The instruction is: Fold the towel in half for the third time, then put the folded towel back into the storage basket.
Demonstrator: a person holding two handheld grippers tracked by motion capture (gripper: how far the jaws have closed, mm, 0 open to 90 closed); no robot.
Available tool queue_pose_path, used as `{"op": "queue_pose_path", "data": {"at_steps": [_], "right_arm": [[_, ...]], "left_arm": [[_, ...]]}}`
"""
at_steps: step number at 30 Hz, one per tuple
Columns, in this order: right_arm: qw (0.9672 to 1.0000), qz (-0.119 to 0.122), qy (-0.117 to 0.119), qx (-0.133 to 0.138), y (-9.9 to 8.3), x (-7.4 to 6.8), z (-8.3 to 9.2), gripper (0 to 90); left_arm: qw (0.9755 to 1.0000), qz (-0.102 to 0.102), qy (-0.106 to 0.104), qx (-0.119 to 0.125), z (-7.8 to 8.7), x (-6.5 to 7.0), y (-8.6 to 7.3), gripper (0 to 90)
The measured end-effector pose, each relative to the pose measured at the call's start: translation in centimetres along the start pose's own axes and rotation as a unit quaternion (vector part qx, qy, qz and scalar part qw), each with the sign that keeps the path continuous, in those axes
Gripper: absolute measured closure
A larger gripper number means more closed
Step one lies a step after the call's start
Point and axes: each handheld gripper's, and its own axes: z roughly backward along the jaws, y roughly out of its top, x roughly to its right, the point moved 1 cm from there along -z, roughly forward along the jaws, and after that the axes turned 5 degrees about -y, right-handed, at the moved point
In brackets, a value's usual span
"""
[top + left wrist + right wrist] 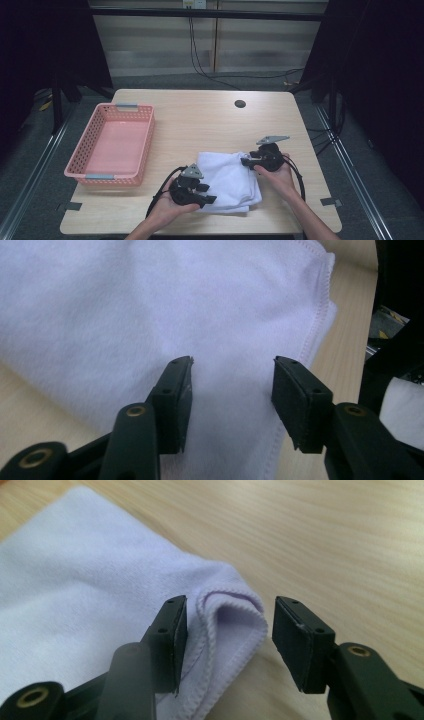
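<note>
A white towel [227,180] lies folded on the wooden table [200,120] near its front edge. My left gripper [207,194] is at the towel's near left side, held in a hand. Its jaws stand apart just above the cloth, and the towel [150,305] spreads out under them with its stitched hem at the right. My right gripper [245,161] is at the towel's far right corner. Its jaws are open, with the folded corner of the towel [230,615] lying between them, and the pads do not press on it.
A pink plastic basket [148,140] with grey handles stands at the table's left side, with nothing in it. A round cable hole [240,104] sits near the far edge. Black cables trail from both grippers toward the person.
</note>
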Motion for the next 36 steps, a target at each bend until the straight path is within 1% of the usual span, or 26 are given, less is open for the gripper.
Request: {"op": "queue_pose_path", "data": {"at_steps": [2, 3, 5, 6, 8, 9, 10, 11, 12, 13, 14, 16, 18, 19, 20, 22, 24, 26, 27, 28, 29, 30, 31, 33, 35, 36], "right_arm": [[0.9999, 0.011, 0.002, -0.004, -0.1, 0.1, -0.2, 51.1], [0.9999, 0.013, 0.0, -0.007, -0.1, 0.0, -0.3, 50.8], [0.9998, 0.022, -0.001, -0.004, 0.1, -0.1, -0.4, 42.5], [0.9998, 0.019, 0.004, 0.001, 0.2, 0.0, -0.5, 38.0], [0.9993, 0.014, 0.032, 0.012, 0.1, 0.2, -0.6, 31.2], [0.9991, 0.012, 0.039, 0.013, 0.1, 0.2, -0.8, 28.6], [0.9989, 0.009, 0.044, 0.012, 0.1, 0.2, -0.8, 27.0], [0.9982, 0.01, 0.057, 0.012, 0.0, 0.2, -1.0, 26.6], [0.9979, 0.01, 0.062, 0.011, 0.0, 0.1, -1.2, 24.2], [0.9977, 0.012, 0.067, 0.009, 0.0, 0.1, -1.4, 22.4], [0.9971, 0.013, 0.074, 0.007, 0.0, 0.0, -1.6, 22.4], [0.9968, 0.03, 0.073, -0.009, 0.3, -0.3, -2.3, 18.7], [0.9954, 0.025, 0.091, -0.014, 0.5, -0.3, -2.7, 18.0], [0.9954, 0.022, 0.091, -0.021, 0.5, -0.4, -2.8, 17.4], [0.9948, 0.022, 0.097, -0.022, 0.5, -0.5, -3.0, 17.4], [0.995, 0.027, 0.094, -0.024, 0.4, -0.4, -2.9, 17.4], [0.9947, 0.027, 0.096, -0.027, 0.5, -0.4, -2.9, 16.2], [0.9948, 0.033, 0.091, -0.031, 0.6, -0.4, -2.9, 16.0], [0.995, 0.041, 0.087, -0.027, 0.7, -0.3, -2.9, 16.4], [0.9947, 0.043, 0.088, -0.031, 0.8, -0.3, -2.8, 17.3], [0.9948, 0.041, 0.088, -0.032, 0.8, -0.4, -2.8, 17.1], [0.9943, 0.036, 0.092, -0.039, 0.6, -0.5, -3.0, 17.3], [0.994, 0.041, 0.095, -0.036, 0.5, -0.5, -3.1, 17.4], [0.9936, 0.04, 0.098, -0.038, 0.5, -0.7, -3.0, 17.5], [0.9931, 0.045, 0.1, -0.042, 0.5, -0.8, -2.9, 17.8], [0.9929, 0.046, 0.101, -0.044, 0.5, -0.8, -2.9, 18.8]], "left_arm": [[1.0, 0.001, 0.003, -0.001, 0.8, 0.1, -0.5, 46.9], [1.0, 0.004, 0.003, 0.001, 1.2, 0.1, -0.9, 45.3], [0.9999, 0.008, 0.013, 0.004, 2.0, 0.1, -1.6, 41.3], [0.9998, 0.012, 0.015, 0.004, 2.3, 0.1, -2.0, 39.5], [0.9997, 0.022, 0.013, 0.002, 2.8, -0.1, -2.9, 36.2], [0.9996, 0.024, 0.012, -0.002, 2.9, -0.2, -3.1, 34.6], [0.9995, 0.031, 0.011, 0.001, 3.0, -0.2, -3.5, 33.3], [0.9993, 0.037, 0.007, 0.001, 3.1, -0.2, -3.8, 31.4], [0.9991, 0.043, 0.003, 0.002, 3.0, -0.3, -4.1, 30.4], [0.9989, 0.046, 0.002, -0.004, 3.0, -0.3, -4.1, 29.4], [0.9991, 0.04, 0.006, -0.015, 2.8, -0.2, -4.1, 27.5], [0.9994, 0.027, 0.015, -0.014, 2.6, -0.1, -3.8, 26.1], [0.9994, 0.017, 0.025, -0.016, 2.4, -0.1, -3.6, 26.8], [0.9996, 0.013, 0.021, -0.015, 2.4, -0.1, -3.5, 26.2], [0.9995, 0.014, 0.02, -0.018, 2.2, -0.2, -3.5, 25.9], [0.9993, 0.021, 0.023, -0.022, 2.0, -0.3, -3.5, 24.8], [0.9994, 0.025, 0.014, -0.021, 1.7, -0.3, -3.4, 23.7], [0.9994, 0.02, 0.017, -0.024, 1.4, -0.2, -3.2, 23.7], [0.9992, 0.02, 0.019, -0.027, 1.2, -0.3, -3.2, 23.7], [0.999, 0.023, 0.026, -0.029, 1.0, -0.2, -3.1, 23.2], [0.9991, 0.019, 0.024, -0.03, 0.9, -0.2, -3.1, 22.8], [0.9988, 0.02, 0.027, -0.034, 0.8, -0.2, -3.0, 22.7], [0.9988, 0.019, 0.029, -0.036, 0.8, -0.1, -3.0, 22.6], [0.9986, 0.014, 0.027, -0.043, 0.6, -0.2, -2.9, 22.1], [0.9985, 0.022, 0.023, -0.044, 0.4, -0.1, -2.9, 22.7], [0.9988, 0.025, 0.02, -0.036, 0.3, -0.1, -3.0, 23.0]]}}
